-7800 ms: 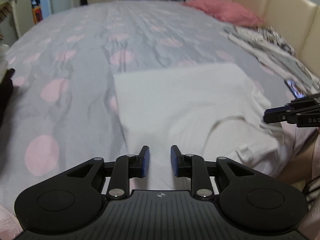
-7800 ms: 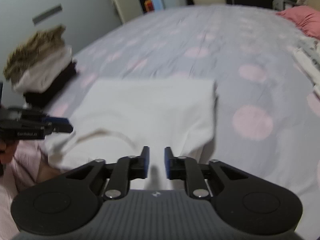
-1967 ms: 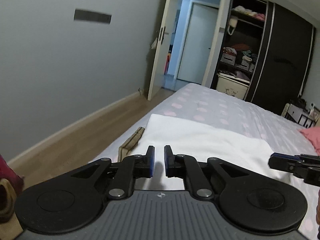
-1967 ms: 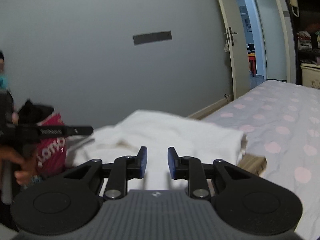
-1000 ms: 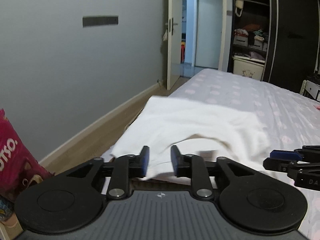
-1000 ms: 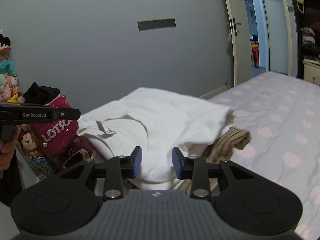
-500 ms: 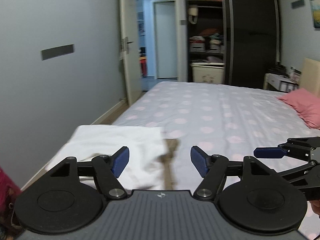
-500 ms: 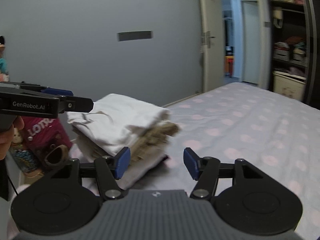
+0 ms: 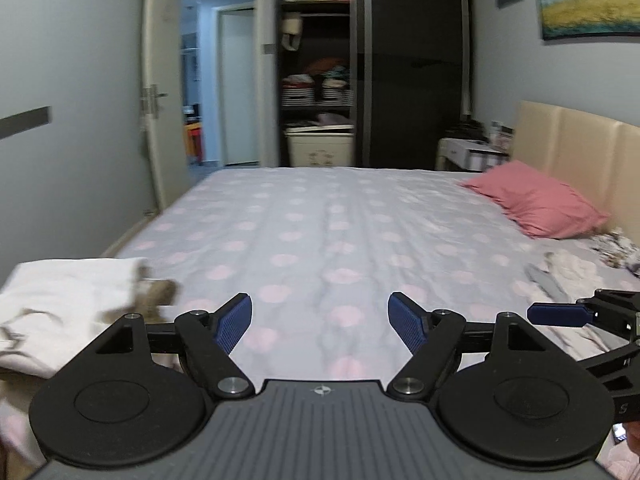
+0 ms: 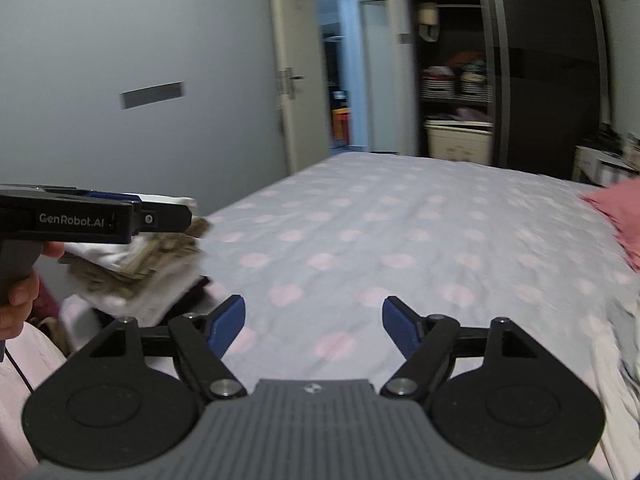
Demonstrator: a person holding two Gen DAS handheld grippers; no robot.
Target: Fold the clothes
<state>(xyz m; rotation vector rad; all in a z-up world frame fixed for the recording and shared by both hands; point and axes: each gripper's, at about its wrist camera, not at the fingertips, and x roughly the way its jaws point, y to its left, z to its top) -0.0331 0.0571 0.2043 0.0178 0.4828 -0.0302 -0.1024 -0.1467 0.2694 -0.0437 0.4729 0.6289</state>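
Jaws of both the left gripper (image 9: 320,322) and right gripper (image 10: 312,320) are now spread wide, empty; the white shirt (image 9: 60,292), released, is stacked at the bed (image 9: 340,232) edge.

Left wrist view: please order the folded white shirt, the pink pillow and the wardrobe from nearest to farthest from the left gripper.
From the left gripper:
1. Folded white shirt, close at the left, on the stack.
2. Pink pillow, far right, by the headboard.
3. Wardrobe, beyond the bed's end.

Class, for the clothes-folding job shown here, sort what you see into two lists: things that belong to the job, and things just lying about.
Belongs to the job:
- folded white garment on the stack
- unfolded clothes pile
- left gripper, open
- right gripper, open

Just lying about:
- pink pillow
- wardrobe
- storage box
- wall picture
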